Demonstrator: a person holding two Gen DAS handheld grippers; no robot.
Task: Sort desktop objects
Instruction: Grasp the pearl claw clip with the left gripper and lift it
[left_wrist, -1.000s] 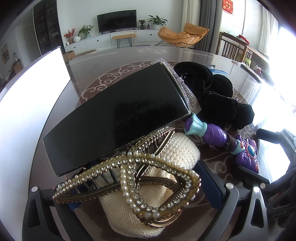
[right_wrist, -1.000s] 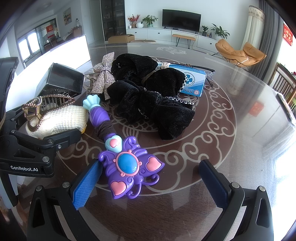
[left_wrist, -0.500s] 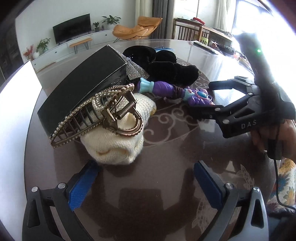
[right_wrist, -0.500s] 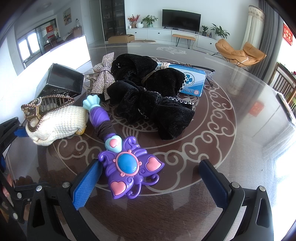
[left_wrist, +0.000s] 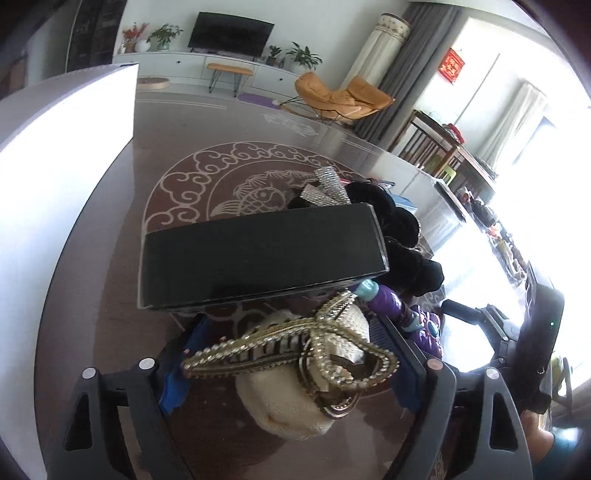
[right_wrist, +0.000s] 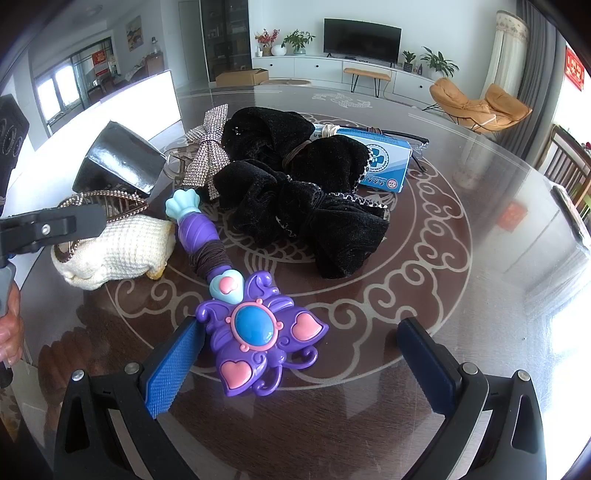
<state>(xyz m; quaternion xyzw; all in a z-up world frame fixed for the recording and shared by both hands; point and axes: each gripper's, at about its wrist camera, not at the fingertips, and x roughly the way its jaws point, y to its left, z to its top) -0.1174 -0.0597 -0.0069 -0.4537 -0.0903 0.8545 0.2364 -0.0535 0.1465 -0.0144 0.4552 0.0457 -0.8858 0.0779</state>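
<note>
Showing blue box (right_wrist: 384, 162) | label print too small to read

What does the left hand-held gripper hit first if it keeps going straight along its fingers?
Most likely the gold hair claw on the cream knitted piece: both already sit between the closing fingers of the left hand-held gripper. Whether the pads touch yet is unclear. Beyond them stands the black box.

We find no legible text: the blue-and-white cardboard box (right_wrist: 384, 162) bears a round emblem and characters too small to read.
</note>
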